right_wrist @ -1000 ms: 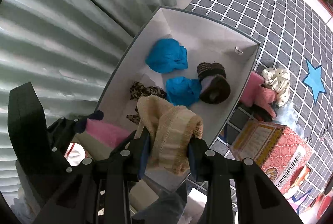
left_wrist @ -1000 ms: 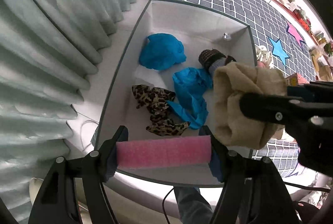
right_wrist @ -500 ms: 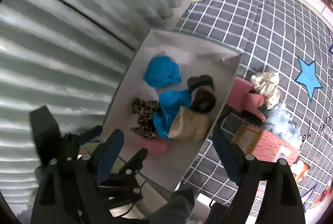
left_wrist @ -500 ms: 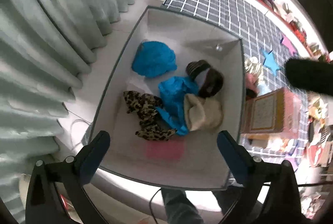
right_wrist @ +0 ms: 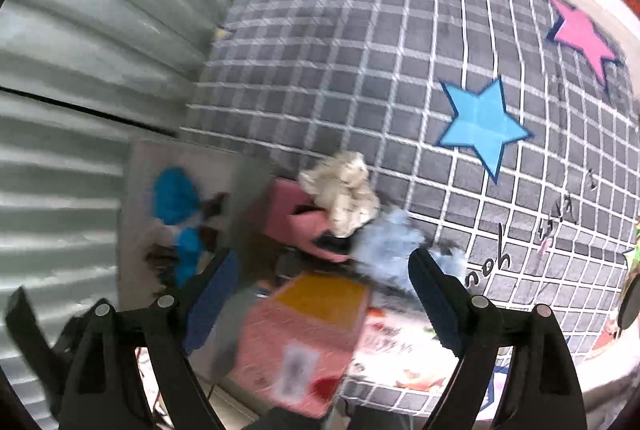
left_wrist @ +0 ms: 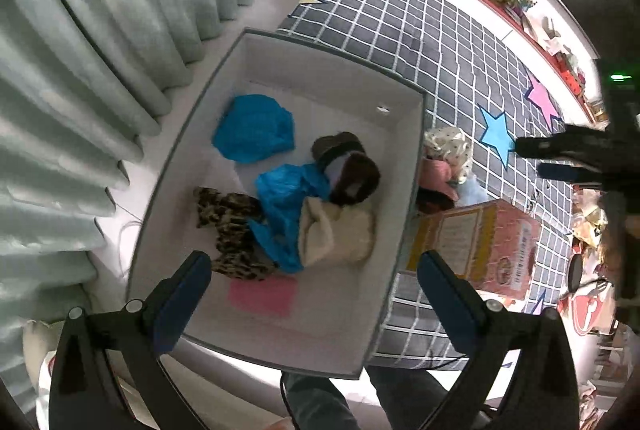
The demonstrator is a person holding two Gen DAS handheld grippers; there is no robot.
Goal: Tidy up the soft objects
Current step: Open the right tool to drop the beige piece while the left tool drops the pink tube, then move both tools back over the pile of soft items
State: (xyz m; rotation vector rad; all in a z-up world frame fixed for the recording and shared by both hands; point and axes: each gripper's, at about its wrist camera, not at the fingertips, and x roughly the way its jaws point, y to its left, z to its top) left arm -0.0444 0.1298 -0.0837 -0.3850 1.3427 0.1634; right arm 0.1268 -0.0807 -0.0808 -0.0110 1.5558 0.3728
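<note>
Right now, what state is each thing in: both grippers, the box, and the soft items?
left gripper: jaws open, empty, above the box.
right gripper: jaws open, empty, over the rug pile.
storage box: open-topped, partly filled.
beige sock: lying in the box, released.
pink sponge: flat on the box floor.
cream cloth: crumpled outside the box.

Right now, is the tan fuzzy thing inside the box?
Inside. The tan fuzzy thing lies on the box floor, against blue cloth.

Black claw (left_wrist: 312,286); blue finger pads (left_wrist: 448,298)
</note>
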